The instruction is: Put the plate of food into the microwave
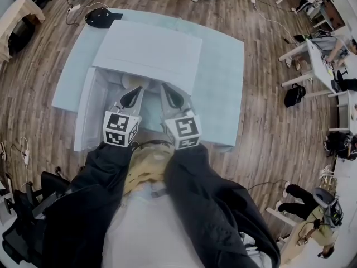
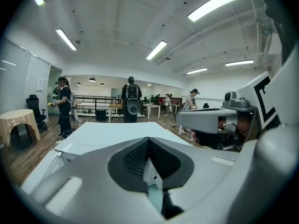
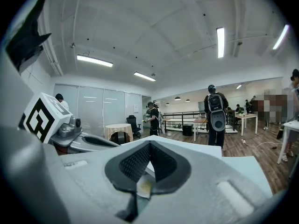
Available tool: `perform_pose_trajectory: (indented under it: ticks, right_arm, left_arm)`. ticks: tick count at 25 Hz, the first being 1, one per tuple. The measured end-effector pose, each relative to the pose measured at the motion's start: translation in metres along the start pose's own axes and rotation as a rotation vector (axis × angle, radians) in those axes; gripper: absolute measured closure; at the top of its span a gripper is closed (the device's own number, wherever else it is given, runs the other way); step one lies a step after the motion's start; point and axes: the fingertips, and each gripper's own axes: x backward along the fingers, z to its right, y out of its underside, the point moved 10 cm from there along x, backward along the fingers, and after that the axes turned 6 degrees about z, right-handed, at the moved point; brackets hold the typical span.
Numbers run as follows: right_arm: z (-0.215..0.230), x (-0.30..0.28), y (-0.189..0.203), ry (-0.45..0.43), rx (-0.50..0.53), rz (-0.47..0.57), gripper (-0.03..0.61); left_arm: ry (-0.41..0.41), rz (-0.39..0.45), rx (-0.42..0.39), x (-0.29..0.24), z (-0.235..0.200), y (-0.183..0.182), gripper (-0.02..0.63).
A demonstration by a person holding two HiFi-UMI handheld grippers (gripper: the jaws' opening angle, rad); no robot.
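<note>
A white box-shaped microwave (image 1: pixel 148 52) stands on a pale blue table (image 1: pixel 220 88), seen from above. Its door (image 1: pixel 85 116) seems to hang open at the left. Both grippers point at its front, side by side. The left gripper (image 1: pixel 135 91) has its jaws meeting at the tip (image 2: pixel 148 140), with nothing between them. The right gripper (image 1: pixel 167 89) is likewise shut and empty (image 3: pixel 150 143). Beneath the right jaws a pale thing with a yellowish patch (image 3: pixel 144 186) shows; I cannot tell whether it is the plate of food. The microwave's inside is hidden.
A black cap-like thing (image 1: pixel 100 17) lies at the table's far left corner. A black bag (image 1: pixel 294 95) sits on the wooden floor to the right, near white desks (image 1: pixel 315 60) with people. An office chair (image 1: pixel 28 216) stands behind at the left.
</note>
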Motion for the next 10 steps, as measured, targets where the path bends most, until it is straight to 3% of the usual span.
perform_pose_trajectory:
  ticks: [10]
  right_arm:
    - [-0.0037,0.0014,0.0052,0.005,0.002,-0.002,0.584]
  left_arm:
    - [-0.006,-0.016,0.011,0.0026,-0.0020,0.0068,0.617]
